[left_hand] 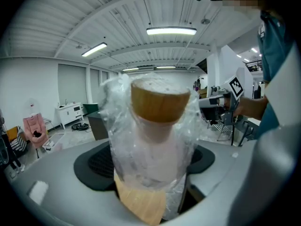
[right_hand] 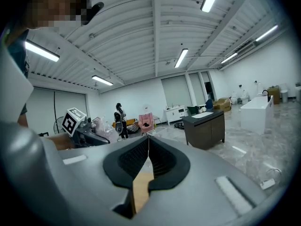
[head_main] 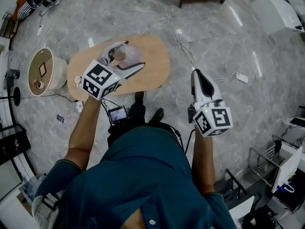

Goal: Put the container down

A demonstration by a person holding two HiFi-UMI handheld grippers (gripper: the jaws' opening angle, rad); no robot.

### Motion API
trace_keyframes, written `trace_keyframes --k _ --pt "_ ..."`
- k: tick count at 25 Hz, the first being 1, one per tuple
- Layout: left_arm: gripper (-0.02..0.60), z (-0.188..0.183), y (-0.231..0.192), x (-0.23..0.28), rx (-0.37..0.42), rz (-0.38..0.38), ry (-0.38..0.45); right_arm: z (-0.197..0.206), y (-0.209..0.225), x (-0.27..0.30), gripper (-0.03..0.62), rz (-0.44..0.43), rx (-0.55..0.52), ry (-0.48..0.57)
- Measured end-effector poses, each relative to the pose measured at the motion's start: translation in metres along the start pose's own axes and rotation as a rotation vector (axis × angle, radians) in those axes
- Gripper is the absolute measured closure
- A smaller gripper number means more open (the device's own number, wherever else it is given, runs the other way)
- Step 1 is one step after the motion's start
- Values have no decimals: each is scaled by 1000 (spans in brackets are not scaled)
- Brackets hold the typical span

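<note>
Starting at the far left of the head view, a round white tub with a wooden top (head_main: pixel 44 71) sits on the grey marble floor (head_main: pixel 143 13), just beside the oval wooden table (head_main: pixel 155 68).

Your left gripper (head_main: pixel 133 54) is out over that table, marker cube (head_main: pixel 100 80) toward you. It's clamped on the container (left_hand: pixel 155 140), one jaw on each side. The left gripper view shows it pretty well: a clear jar with a wooden stopper (left_hand: pixel 160 100), all wrapped in crinkly plastic film, standing up between the black pads (left_hand: pixel 96 164). From above, the container is over the table's middle. Honestly can't tell if its base is touching the wood or just off it.

Over to the right, your right gripper (head_main: pixel 196 73) hangs past the table's edge, above bare floor and well apart from the container. Its jaws are pressed together with nothing between them. Its own view just shows the room, with a dark cabinet (right_hand: pixel 204 126) off to the right.
</note>
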State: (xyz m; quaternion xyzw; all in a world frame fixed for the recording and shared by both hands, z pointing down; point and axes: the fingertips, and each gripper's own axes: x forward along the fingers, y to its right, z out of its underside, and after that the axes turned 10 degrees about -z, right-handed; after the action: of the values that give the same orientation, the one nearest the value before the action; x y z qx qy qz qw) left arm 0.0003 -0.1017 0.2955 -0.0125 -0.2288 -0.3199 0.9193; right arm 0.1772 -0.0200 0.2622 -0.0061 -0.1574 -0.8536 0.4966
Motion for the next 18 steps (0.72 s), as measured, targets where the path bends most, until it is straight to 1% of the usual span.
trace_keyframes --k 9,13,18 --pt "189 27 -26 63 -14 88 -31 12 22 20 582 92 39 -55" --pt "188 48 -33 96 -21 113 -59 25 36 29 583 124 63 -90" --pt "189 81 -48 131 -23 138 -100 38 41 50 582 140 90 -120"
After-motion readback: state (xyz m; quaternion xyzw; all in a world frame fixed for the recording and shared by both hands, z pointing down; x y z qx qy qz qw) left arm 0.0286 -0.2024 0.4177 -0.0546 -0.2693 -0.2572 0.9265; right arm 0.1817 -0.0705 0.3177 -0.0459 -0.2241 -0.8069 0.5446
